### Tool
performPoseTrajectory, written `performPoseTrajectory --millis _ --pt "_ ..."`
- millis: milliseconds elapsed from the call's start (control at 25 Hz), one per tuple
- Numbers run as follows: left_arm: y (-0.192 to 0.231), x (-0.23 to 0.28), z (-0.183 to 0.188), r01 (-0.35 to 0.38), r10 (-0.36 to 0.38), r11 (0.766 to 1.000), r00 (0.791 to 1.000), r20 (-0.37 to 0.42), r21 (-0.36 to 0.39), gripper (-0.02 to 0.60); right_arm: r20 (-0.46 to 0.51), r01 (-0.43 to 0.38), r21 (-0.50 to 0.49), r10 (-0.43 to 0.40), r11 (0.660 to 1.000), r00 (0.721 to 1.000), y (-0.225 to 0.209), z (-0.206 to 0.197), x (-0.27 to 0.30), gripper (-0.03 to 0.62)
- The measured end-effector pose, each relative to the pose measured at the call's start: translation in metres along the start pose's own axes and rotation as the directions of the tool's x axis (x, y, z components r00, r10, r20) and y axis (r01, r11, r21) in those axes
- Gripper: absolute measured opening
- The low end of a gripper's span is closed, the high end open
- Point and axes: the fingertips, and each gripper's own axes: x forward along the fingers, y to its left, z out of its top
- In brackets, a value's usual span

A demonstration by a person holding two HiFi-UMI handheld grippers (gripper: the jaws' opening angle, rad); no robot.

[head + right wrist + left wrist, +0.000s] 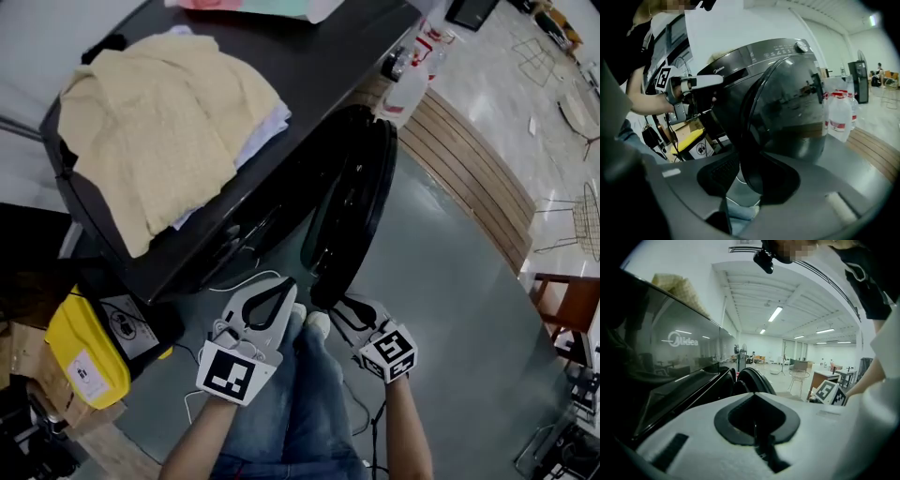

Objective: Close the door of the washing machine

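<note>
We're holding the right gripper (337, 305) slack around the lower rim of the door (352, 202), rim sitting between the jaws, unpinched. Door's hanging ajar straight ahead. We're hovering the left gripper (284, 286) clenched, empty, just alongside.

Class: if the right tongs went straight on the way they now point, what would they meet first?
The open door: its dark lower rim lies right ahead of the right tongs, seemingly already reaching in between them, though depth is hard to judge.
</note>
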Motion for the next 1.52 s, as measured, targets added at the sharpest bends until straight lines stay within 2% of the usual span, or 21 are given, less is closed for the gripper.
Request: performPoseTrajectory --millis 240,280,320,600,760,1040,1200,1360,1520 --pt "0.013 -0.030 -0.012 -0.058 0.058 0.998 0.998 -0.012 -0.021 0.002 0.006 -0.113 -0.072 0.114 0.991 0.993 0.026 0.027 0.055 0.108" --pt "0.014 -0.034 -0.013 -0.063 0.063 0.998 0.998 -0.016 -0.023 0.002 0.013 -0.120 -0.079 0.121 0.990 0.993 0.027 0.033 0.062 0.073" --pt "0.016 -0.036 -0.015 -0.068 0.067 0.997 0.998 -0.021 -0.024 0.002 0.023 -0.122 -0.085 0.124 0.989 0.992 0.028 0.039 0.069 0.009" --pt "0.028 -0.045 -0.021 -0.111 0.111 0.992 0.994 -0.009 -0.058 0.002 0.053 -0.107 -0.107 0.113 0.988 0.992 0.022 0.067 0.111 0.008" --pt "0.036 -0.046 -0.020 -0.135 0.136 0.987 0.991 0.006 -0.083 0.002 0.058 -0.110 -0.104 0.116 0.988 0.992 0.023 0.072 0.116 0.012" --pt "0.040 -0.044 -0.020 -0.140 0.141 0.987 0.990 0.007 -0.079 0.002 0.092 -0.071 -0.032 0.074 0.997 0.993 0.023 0.074 0.121 0.014" --pt "0.044 -0.041 -0.017 -0.146 0.147 0.987 0.989 0.005 -0.070 0.002 0.104 -0.064 -0.030 0.067 0.997 0.992 0.023 0.076 0.121 0.012" --pt "0.046 -0.036 0.003 -0.129 0.130 0.990 0.991 0.017 -0.048 0.002 0.145 -0.004 -0.002 0.004 1.000 0.989 0.013 0.097 0.103 0.012" --pt "0.043 -0.028 0.041 -0.094 0.095 0.995 0.994 0.048 -0.017 0.002 0.200 0.081 0.002 -0.079 0.997 0.977 -0.009 0.137 0.067 0.012"
